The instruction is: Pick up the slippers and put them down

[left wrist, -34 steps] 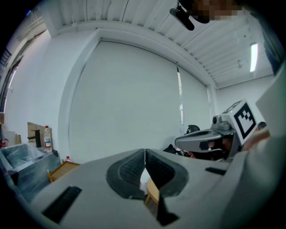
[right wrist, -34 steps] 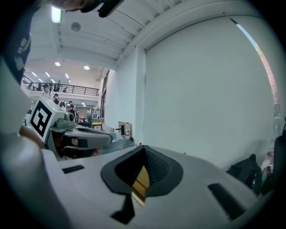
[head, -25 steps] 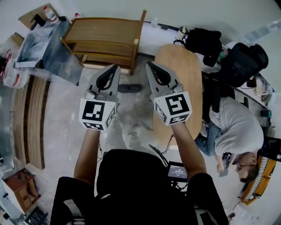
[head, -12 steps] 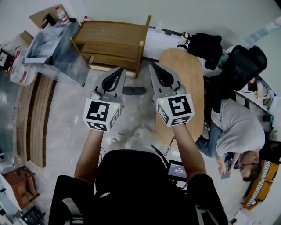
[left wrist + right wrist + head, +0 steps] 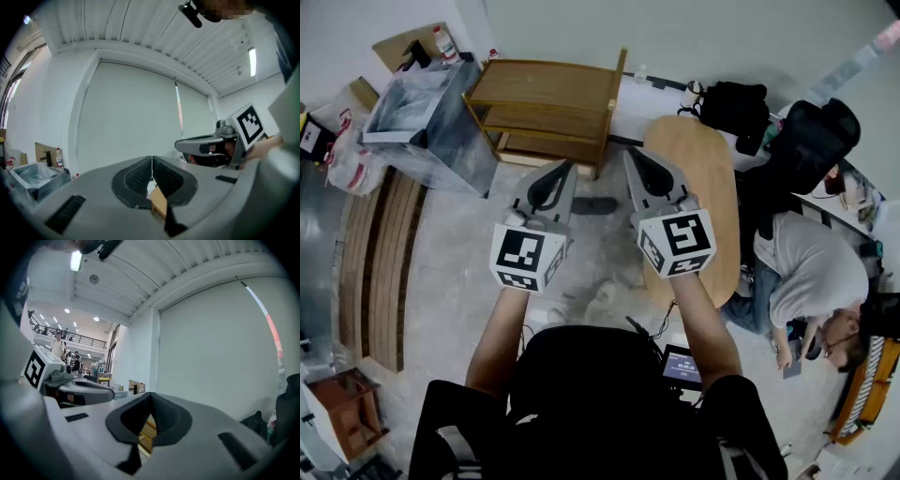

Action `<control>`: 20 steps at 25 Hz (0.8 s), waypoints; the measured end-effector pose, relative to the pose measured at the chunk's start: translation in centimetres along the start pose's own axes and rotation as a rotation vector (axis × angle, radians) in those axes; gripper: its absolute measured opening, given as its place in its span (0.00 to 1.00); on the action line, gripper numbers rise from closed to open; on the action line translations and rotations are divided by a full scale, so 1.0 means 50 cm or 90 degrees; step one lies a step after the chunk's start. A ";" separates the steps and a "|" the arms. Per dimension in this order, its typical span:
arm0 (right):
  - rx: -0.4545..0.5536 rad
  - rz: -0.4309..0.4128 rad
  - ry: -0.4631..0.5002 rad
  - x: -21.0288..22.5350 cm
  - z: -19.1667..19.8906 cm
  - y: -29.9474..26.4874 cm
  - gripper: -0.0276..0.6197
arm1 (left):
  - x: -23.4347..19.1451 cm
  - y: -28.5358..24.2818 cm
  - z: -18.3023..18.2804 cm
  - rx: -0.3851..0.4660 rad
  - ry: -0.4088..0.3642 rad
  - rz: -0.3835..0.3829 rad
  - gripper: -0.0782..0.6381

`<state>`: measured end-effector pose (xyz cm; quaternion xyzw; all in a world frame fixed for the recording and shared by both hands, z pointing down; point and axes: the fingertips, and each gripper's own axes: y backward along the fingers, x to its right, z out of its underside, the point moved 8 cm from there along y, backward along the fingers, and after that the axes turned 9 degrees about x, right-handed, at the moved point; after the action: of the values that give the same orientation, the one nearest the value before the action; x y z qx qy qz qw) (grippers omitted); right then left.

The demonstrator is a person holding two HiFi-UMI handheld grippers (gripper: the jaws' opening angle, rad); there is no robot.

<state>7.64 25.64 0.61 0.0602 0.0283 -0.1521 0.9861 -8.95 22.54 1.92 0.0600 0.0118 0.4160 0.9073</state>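
Note:
One dark slipper (image 5: 592,204) lies flat on the pale floor, in front of the wooden shelf (image 5: 548,105). In the head view my left gripper (image 5: 567,165) and right gripper (image 5: 627,151) are held side by side above the floor, pointing toward the shelf, with the slipper showing in the gap between them. Both are shut with nothing between their pads, and the two gripper views confirm it: the left gripper (image 5: 152,172) and the right gripper (image 5: 151,408) each have their jaws meeting in a thin line. I see no second slipper.
An oval wooden table (image 5: 703,187) stands to the right. A person (image 5: 806,272) crouches beyond it. Black bags (image 5: 741,98) sit by the far wall. A clear plastic bin (image 5: 422,122) is left of the shelf, and wooden slats (image 5: 380,262) lie along the left.
Both grippers have moved together, still shut and side by side. The view has shifted, so the shelf, the bin and the slipper now sit further right and lower in the head view.

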 end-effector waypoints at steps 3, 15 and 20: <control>0.005 0.010 0.003 -0.033 -0.017 0.003 0.04 | -0.016 0.033 -0.018 0.009 -0.001 0.003 0.12; 0.029 0.040 0.020 -0.150 -0.066 0.020 0.04 | -0.059 0.138 -0.071 0.039 -0.007 0.017 0.12; 0.030 0.052 0.028 -0.180 -0.078 0.034 0.04 | -0.061 0.165 -0.086 0.051 -0.007 0.028 0.12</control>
<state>-0.56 30.41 -2.38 0.0876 0.0442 -0.1107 0.9890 -17.47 25.97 -1.46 0.0987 0.0218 0.4347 0.8949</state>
